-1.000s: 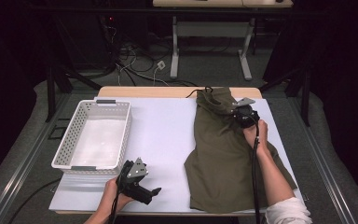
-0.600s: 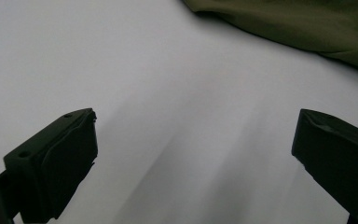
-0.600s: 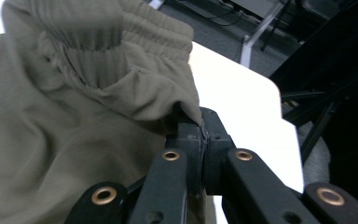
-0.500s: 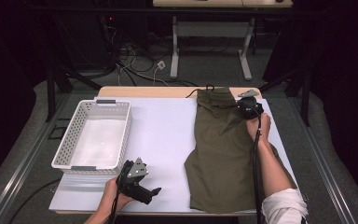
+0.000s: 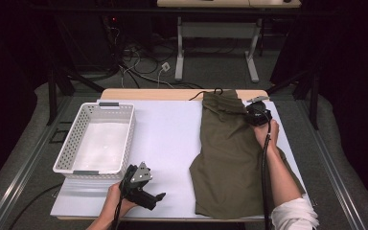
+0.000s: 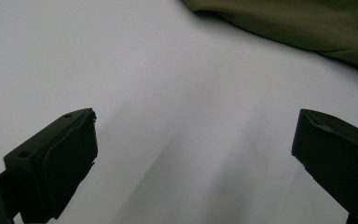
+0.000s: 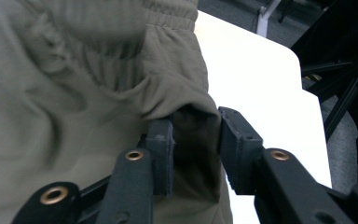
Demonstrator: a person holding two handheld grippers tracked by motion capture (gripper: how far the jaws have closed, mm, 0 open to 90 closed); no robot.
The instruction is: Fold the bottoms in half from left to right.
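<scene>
I have just been opening my right gripper (image 7: 196, 154), its jaws now slack around the waistband fold of the olive-green fabric shorts (image 5: 230, 153) lying right of centre; next, I judge, comes regripping, left gripper (image 6: 191, 158) idle and agape.

From above the near edge we look forward and down over the whole table (image 5: 172, 143). Our left gripper view skims low across it; our right one sits close on the shorts (image 7: 74, 93), shared with both others.
</scene>
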